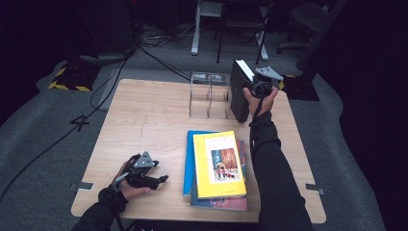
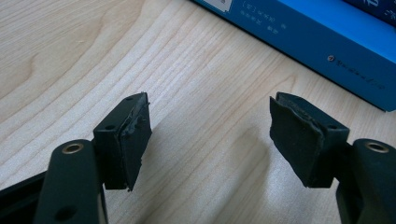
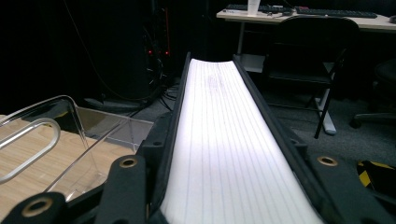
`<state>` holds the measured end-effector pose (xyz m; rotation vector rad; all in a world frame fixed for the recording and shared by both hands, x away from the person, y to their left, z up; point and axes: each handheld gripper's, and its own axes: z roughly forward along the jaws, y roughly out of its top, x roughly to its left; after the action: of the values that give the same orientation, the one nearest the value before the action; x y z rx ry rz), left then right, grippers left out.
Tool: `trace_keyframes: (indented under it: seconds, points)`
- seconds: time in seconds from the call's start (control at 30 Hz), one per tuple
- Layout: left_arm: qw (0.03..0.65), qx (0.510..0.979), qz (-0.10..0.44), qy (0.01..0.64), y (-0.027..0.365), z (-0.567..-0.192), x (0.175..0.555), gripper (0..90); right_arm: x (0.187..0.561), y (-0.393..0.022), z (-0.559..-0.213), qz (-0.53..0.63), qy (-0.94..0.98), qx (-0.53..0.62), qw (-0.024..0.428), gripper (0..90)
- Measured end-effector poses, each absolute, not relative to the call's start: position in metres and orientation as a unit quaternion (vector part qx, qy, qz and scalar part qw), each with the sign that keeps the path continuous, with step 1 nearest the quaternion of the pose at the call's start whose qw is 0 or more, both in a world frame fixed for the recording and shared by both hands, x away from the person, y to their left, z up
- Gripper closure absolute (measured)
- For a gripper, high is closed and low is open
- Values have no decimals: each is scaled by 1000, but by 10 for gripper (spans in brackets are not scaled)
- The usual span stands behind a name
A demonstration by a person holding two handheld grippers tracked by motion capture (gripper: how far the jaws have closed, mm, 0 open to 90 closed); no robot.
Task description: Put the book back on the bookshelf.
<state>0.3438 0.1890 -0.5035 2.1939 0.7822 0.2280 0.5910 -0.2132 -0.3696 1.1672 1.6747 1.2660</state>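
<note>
Black book (image 1: 238, 91): upright, long axis vertical, white page edge up, far right by clear acrylic rack (image 1: 209, 95).
Right gripper (image 1: 255, 83): clamped on it.
Left gripper (image 1: 161, 179): jaws apart, empty.

A thick black-covered book (image 1: 238, 91) stands upright just right of the clear acrylic holder (image 1: 209, 94), touching it; white page edges face up; its covers are clamped.
</note>
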Motion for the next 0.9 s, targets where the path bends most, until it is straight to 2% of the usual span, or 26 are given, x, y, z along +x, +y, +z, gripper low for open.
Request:
trace_keyframes:
  seconds: [0.5,0.9]
  points:
    - [385,865,92,309,188,-504,344,293,583,-219,-372,475,666,452,355,486]
    - [378,868,95,307,186,-504,344,292,567,-225,-380,454,690,453,336,402]
